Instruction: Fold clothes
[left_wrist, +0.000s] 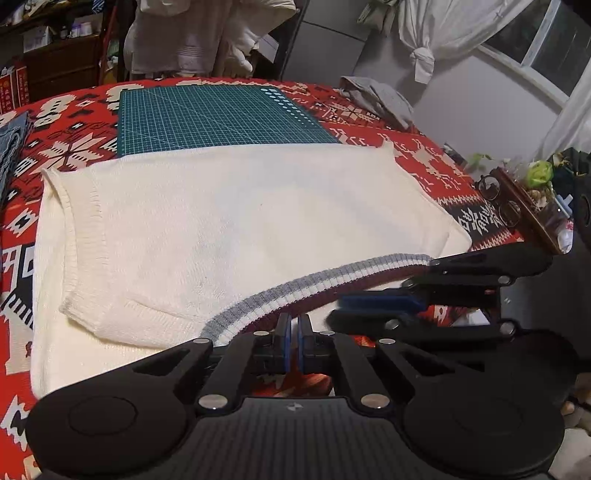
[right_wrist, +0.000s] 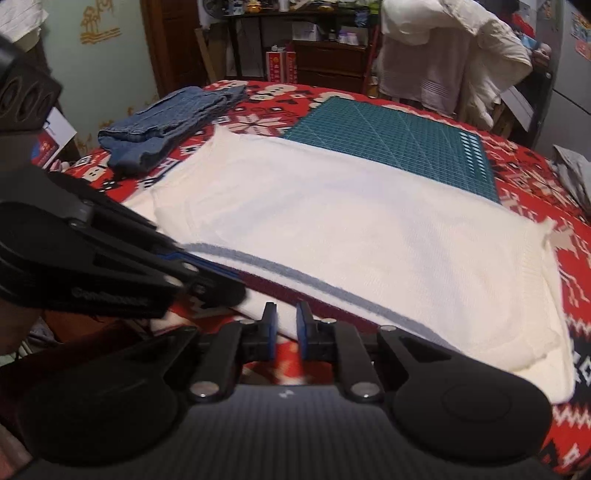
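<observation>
Down at our left gripper (left_wrist: 294, 332), the two blue pads (left_wrist: 283, 341) sit almost pressed together with only a sliver of gap, right at the near edge of the cream sweater (left_wrist: 229, 229), and we cannot tell for sure whether any knit is caught between them. Over to our right gripper (right_wrist: 286, 325): its blue-faced fingers (right_wrist: 303, 330) stand a little apart, and the cream edge of the garment lies just in front of the gap, apparently running into it, though a firm pinch is not clear from here. In the left wrist view the right gripper reaches in from the side, its blue pad blurred, just beside the striped hem band (left_wrist: 314, 286). That band is the standout: ribbed knit in grey-blue, white and dark maroon, sweeping in a curve along the near edge. The rest of the sweater is plain cream knit, lying flat and wide, with a ribbed cuff (left_wrist: 85, 314) folded in over the body on the left. It rests on the red patterned tablecloth (left_wrist: 74, 147), its far edge overlapping the green cutting mat (left_wrist: 221, 118). Further out, a folded blue denim garment (right_wrist: 166, 118) lies near the far left corner in the right wrist view, and a crumpled grey cloth (left_wrist: 380, 99) sits at the far right of the table.
</observation>
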